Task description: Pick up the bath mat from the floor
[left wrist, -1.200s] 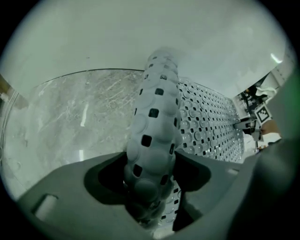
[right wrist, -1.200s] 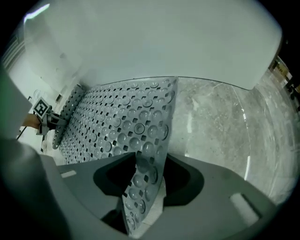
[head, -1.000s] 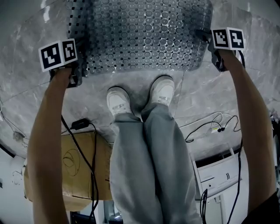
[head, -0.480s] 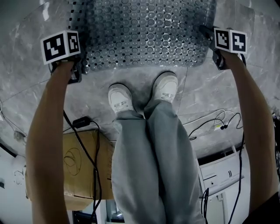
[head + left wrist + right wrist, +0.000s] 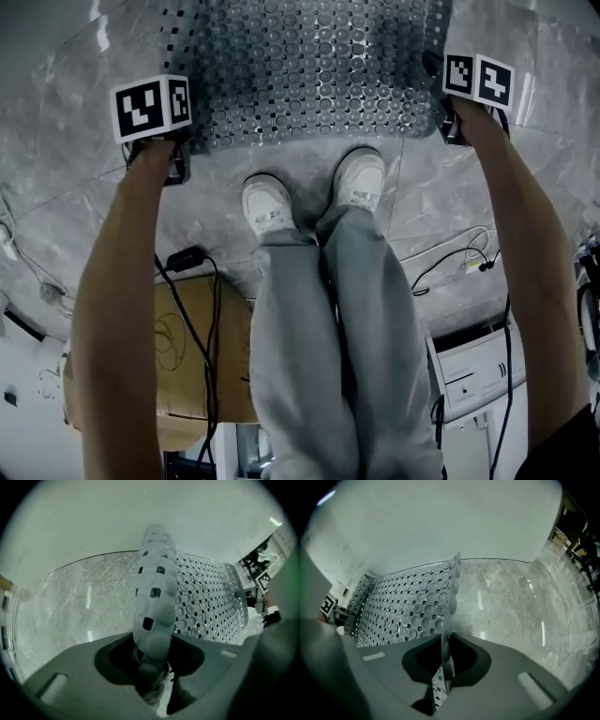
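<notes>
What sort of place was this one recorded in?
Indoors, probably a workroom or test space staged as a bathroom, not a real one: a bath mat lies on a polished marble-look floor, but a cardboard box and loose cables share that floor.

Bath mat (image 5: 319,66) is grey w/ rows of round bumps & little square holes; floor (image 5: 84,216) is grey stone w/ white streaks. Cubes on left gripper (image 5: 176,157) & right gripper (image 5: 446,120) have black-&-white square marks. Shoes (image 5: 267,202) are white, trousers (image 5: 328,328) light grey, box (image 5: 234,366) brown, cables (image 5: 187,257) black.
</notes>
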Demonstrator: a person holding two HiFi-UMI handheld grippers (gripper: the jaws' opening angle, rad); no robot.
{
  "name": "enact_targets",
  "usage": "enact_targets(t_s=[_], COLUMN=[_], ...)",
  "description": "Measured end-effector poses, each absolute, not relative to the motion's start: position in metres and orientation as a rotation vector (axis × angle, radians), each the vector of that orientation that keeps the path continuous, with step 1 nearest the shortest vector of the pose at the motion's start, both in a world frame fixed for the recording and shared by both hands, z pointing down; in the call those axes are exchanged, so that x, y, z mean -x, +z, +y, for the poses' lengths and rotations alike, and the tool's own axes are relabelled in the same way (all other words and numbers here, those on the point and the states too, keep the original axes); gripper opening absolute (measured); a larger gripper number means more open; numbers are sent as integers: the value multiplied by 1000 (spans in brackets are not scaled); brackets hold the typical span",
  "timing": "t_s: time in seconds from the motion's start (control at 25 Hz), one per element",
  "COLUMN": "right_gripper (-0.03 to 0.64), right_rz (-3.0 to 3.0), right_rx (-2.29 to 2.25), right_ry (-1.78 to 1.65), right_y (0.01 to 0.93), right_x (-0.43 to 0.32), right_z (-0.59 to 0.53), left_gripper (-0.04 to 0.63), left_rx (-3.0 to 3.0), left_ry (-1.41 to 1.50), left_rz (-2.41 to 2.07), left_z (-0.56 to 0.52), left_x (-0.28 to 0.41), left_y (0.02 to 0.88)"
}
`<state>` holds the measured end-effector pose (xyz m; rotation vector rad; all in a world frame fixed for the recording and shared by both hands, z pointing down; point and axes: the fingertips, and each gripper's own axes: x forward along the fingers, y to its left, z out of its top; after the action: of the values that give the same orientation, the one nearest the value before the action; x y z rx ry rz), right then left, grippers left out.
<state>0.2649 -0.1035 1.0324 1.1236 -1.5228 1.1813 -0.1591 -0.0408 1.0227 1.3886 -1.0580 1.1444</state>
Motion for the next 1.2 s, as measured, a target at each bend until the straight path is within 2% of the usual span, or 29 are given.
enact_targets(t_s=[0.2, 0.6, 1.2], right_gripper=[20, 23, 26], right_rz=[-1474, -1496, -1601], right_rx=[-1034, -929, -907], right_ry=[1087, 1119, 1286], right_y=[1022, 988, 938], right_x=[-265, -226, -151], right_z=[-89, -80, -64], left_gripper=[167, 170, 170], left_rx=[-1401, -1421, -1447], left_ry=[1179, 1083, 999], left_rz=[-1022, -942, -858], left_z=[-37, -28, -24], left_x=[129, 94, 65], left_y=[1003, 961, 921])
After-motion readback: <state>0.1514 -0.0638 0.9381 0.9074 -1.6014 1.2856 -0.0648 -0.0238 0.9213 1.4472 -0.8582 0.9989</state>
